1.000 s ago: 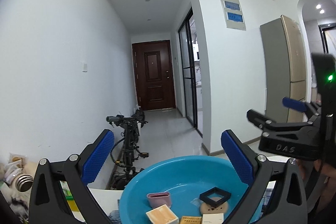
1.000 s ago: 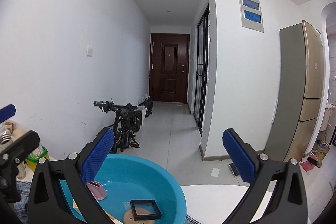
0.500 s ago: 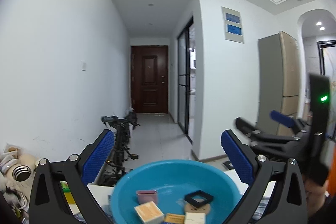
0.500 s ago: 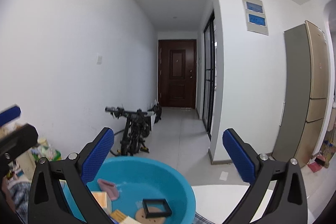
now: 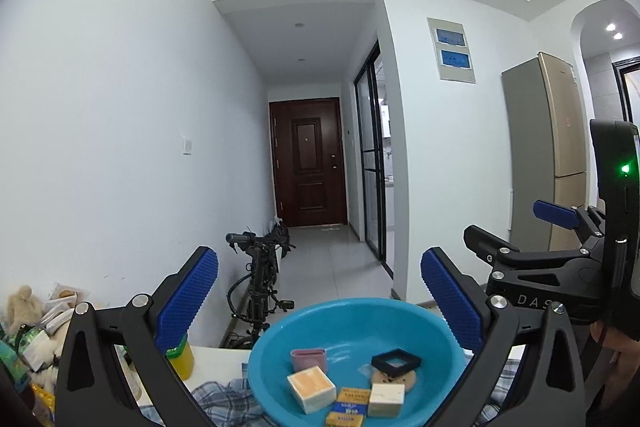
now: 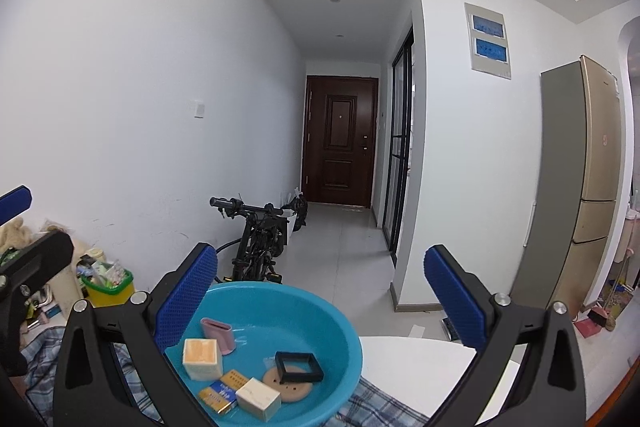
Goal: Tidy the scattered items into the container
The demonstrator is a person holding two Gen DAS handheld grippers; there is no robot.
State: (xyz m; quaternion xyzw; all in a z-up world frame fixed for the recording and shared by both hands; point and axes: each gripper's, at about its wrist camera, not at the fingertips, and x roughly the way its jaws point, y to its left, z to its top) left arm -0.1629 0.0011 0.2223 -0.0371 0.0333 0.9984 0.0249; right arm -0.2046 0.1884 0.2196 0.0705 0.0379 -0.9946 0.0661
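Note:
A blue round basin (image 5: 360,319) (image 6: 320,311) stands on a checked cloth on the white table. Inside lie a pink holder (image 5: 307,359) (image 6: 218,335), an orange-topped box (image 5: 311,389) (image 6: 202,354), a black square frame (image 5: 396,362) (image 6: 298,366) on a round wooden disc (image 6: 288,389), a yellow-blue packet (image 5: 350,405) (image 6: 222,389) and a cream box (image 5: 386,399) (image 6: 258,398). My left gripper (image 5: 318,297) is open and empty above the basin. My right gripper (image 6: 320,291) is open and empty above it too, and shows at the right of the left wrist view (image 5: 524,231).
A folded black bicycle (image 5: 258,287) (image 6: 260,239) leans by the left wall of the hallway. Soft toys and packets (image 5: 32,323) pile at the table's left. A yellow tub (image 6: 108,285) stands there. A fridge (image 6: 580,187) stands at the right.
Both grippers have pulled back and tilted slightly, so more of the basin's contents show. Nothing was taken hold of or let go.

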